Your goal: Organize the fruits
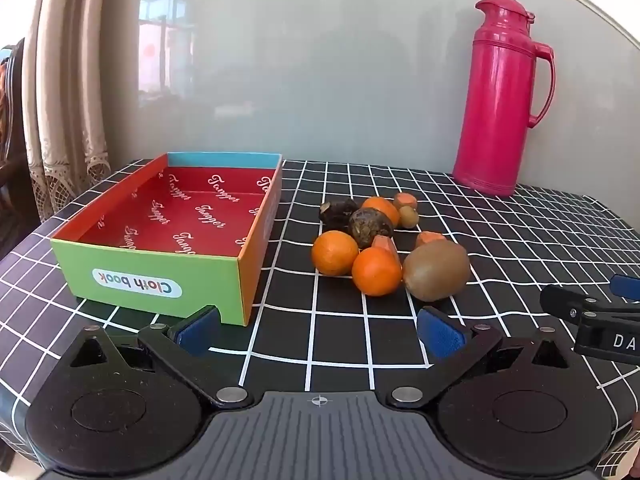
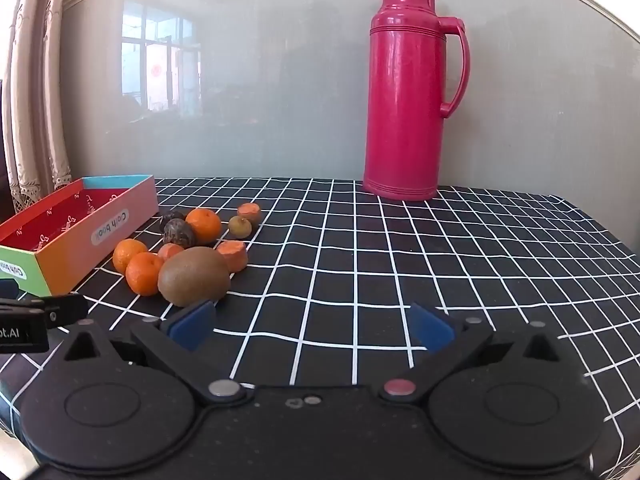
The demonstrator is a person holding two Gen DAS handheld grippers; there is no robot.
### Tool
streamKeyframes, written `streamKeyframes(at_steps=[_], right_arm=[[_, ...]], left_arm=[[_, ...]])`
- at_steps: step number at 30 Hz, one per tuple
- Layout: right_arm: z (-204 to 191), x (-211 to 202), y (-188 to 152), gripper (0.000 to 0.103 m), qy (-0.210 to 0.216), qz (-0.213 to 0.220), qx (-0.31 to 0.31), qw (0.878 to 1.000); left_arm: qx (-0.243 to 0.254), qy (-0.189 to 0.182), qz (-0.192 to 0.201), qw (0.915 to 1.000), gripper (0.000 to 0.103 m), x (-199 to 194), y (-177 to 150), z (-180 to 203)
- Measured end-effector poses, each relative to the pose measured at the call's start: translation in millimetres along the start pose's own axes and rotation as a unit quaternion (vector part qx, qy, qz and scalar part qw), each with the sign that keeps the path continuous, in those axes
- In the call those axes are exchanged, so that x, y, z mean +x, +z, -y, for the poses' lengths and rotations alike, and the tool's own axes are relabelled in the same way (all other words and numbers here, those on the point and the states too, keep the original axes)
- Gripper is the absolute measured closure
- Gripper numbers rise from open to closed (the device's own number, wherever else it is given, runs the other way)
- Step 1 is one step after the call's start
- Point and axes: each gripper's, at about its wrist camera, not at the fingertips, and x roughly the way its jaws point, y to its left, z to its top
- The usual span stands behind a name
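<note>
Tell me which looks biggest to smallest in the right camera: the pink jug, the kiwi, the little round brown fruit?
1. pink jug
2. kiwi, though it is nearest the camera
3. little round brown fruit

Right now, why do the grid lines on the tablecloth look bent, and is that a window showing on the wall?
Left wrist view: fisheye lens bows the tablecloth lines; glossy wall mirrors a bright window. Right wrist view: same curving, window reflection sharper, thermos shows soft glare, kiwi casts little shadow.
</note>
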Motion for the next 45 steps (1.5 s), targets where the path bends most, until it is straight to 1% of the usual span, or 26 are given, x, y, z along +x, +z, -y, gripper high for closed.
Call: streamKeyframes(at_steps=[45], right_arm=[[-0.7, 1.1, -1.0, 0.000, 0.000, -0.002, -0.003, 1.000]], left_arm=[[0.007, 0.002, -0.001, 1.0000, 0.000, 1.3, -0.3, 0.6]])
